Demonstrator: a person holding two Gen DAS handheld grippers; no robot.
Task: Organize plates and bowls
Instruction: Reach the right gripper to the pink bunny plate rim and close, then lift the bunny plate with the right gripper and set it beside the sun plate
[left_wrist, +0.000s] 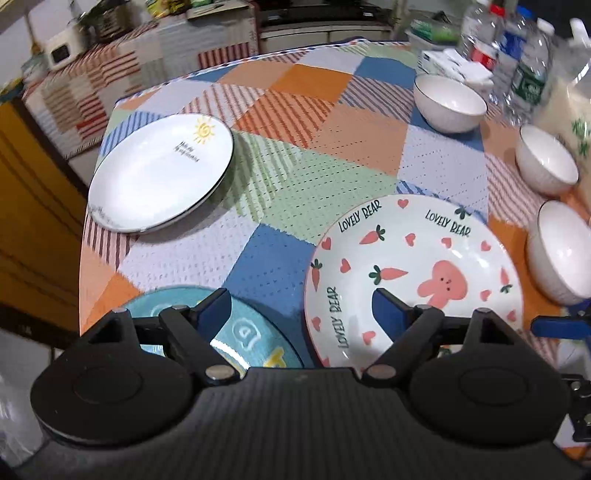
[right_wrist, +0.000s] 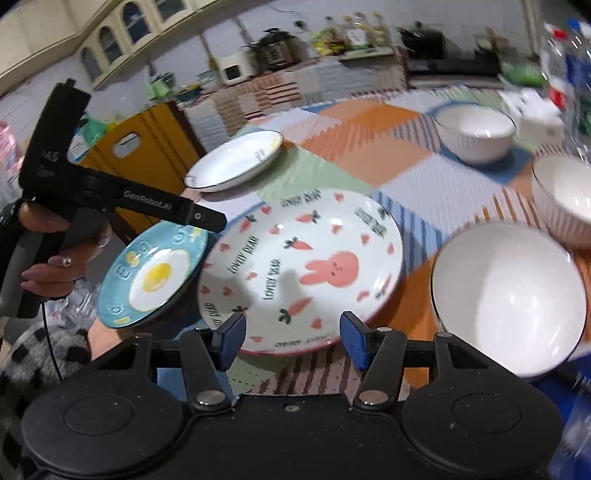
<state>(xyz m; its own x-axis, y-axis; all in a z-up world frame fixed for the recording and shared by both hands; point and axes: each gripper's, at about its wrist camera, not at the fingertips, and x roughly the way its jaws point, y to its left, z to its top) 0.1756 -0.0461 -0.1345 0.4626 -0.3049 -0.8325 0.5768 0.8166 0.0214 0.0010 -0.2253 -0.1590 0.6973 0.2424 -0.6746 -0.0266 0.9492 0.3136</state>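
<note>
Left gripper (left_wrist: 299, 306) fingers spread wide; blue plate (left_wrist: 236, 332) sits at 7 o'clock, bunny plate (left_wrist: 413, 273) at 1. Right gripper (right_wrist: 291, 332) fingers spread too, bunny plate dead ahead at 12.

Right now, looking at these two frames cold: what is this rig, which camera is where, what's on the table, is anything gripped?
No robot: a person holds a two-finger gripper in each hand, each carrying a fisheye camera looking along its fingers.

The left wrist view shows the left gripper, jaws open, above the blue egg plate and the bunny plate.

The right wrist view shows the right gripper, jaws open, near the bunny plate's edge; the person's hand with the other tool is at its left.

On the patchwork tablecloth also sit a white sun plate, three white bowls, the nearest one, and water bottles.

Nothing is held.
</note>
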